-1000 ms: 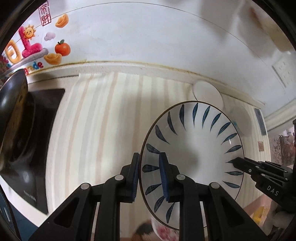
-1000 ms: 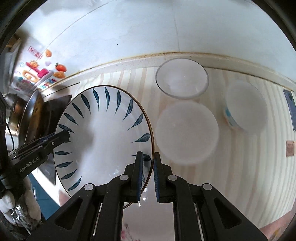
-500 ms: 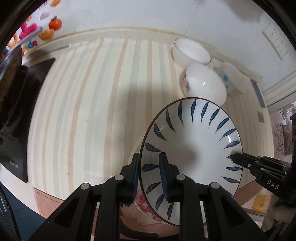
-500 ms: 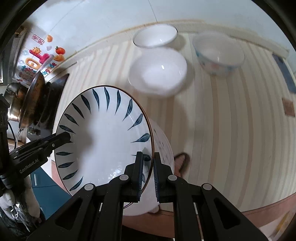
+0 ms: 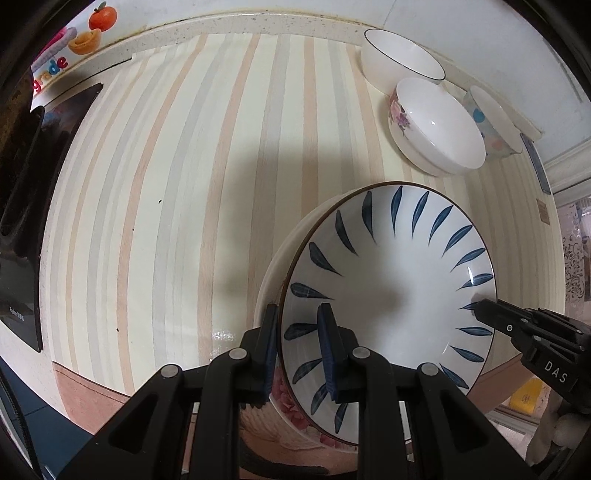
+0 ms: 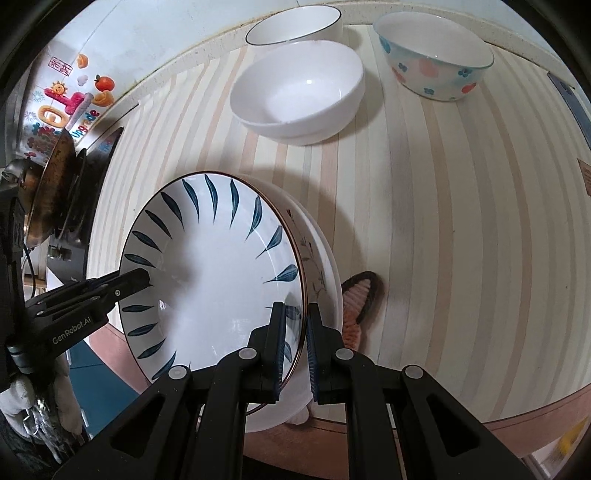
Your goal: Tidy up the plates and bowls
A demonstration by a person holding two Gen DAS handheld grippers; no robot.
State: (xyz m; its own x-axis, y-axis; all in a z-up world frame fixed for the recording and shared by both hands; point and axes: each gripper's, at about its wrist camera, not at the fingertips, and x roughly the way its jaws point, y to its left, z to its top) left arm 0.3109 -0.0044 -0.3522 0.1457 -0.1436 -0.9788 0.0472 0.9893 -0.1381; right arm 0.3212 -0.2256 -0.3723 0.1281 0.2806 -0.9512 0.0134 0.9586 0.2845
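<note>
A white plate with blue leaf marks (image 5: 391,273) (image 6: 214,273) is held by both grippers at opposite rims. My left gripper (image 5: 297,354) is shut on its near rim, and my right gripper (image 6: 295,347) is shut on the other rim. The plate sits just above a floral plate (image 5: 295,406) (image 6: 321,258) at the counter's front edge; I cannot tell whether they touch. Three bowls stand at the back: a white one with a dark rim (image 5: 399,62) (image 6: 295,26), a white floral one (image 5: 436,125) (image 6: 299,92), and a dotted one (image 5: 491,125) (image 6: 436,55).
The striped counter (image 5: 184,184) (image 6: 443,221) runs to a wall with fruit stickers (image 5: 88,29). A black cooktop (image 5: 22,221) with a dark pan (image 6: 51,184) lies on the left. A slipper on the floor (image 6: 358,302) shows past the counter edge.
Both grippers have carried the blue-leaf plate down toward the counter's front edge, over the floral plate. The bowls at the back have come into full view.
</note>
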